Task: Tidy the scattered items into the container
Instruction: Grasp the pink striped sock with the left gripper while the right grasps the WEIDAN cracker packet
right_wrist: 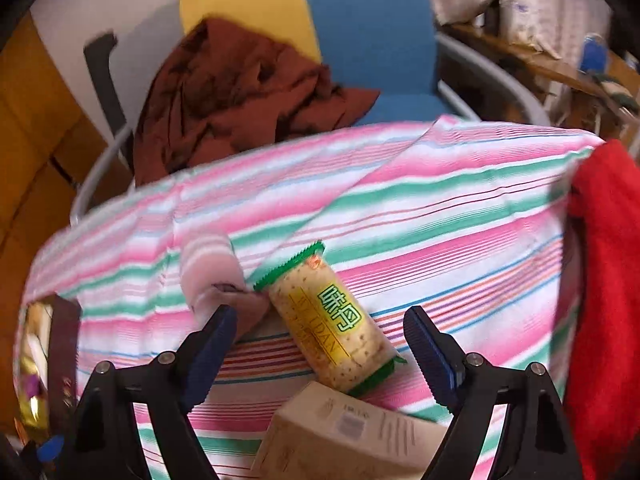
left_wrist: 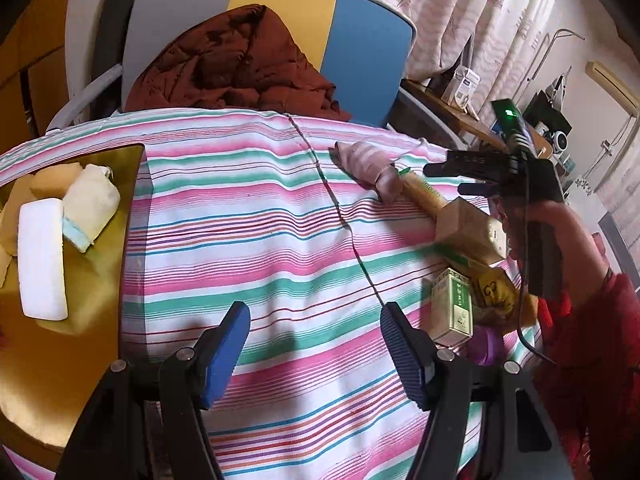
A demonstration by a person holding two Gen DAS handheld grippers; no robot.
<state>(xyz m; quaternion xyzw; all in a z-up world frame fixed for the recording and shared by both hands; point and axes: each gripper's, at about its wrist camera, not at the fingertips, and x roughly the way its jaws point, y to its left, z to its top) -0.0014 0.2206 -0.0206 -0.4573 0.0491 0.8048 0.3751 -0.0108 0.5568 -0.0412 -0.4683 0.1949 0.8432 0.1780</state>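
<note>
Progress roughly partway, judging by contents. Gold container (left_wrist: 60,360) at nine o'clock in the left wrist view, already holding white block (left_wrist: 42,258), cream pouch (left_wrist: 92,204) and yellow sponge (left_wrist: 44,186). Remaining on striped cloth (left_wrist: 260,220) toward three o'clock: rolled striped fabric (left_wrist: 366,166), snack roll (left_wrist: 424,196), tan box (left_wrist: 470,232), green-and-white carton (left_wrist: 452,306), plus yellow packet (left_wrist: 494,290) and something purple beneath, unidentifiable.

Left gripper (left_wrist: 314,336) wide apart, empty, over bare cloth near six o'clock. Right gripper (right_wrist: 320,344) likewise spread wide, empty, straddling the snack roll (right_wrist: 336,332), not touching it.

Writing: green Chinese characters on the roll's label, Latin lettering beside them, possibly "DAN", blurred. Print on tan box (right_wrist: 352,436) and carton unreadable.
</note>
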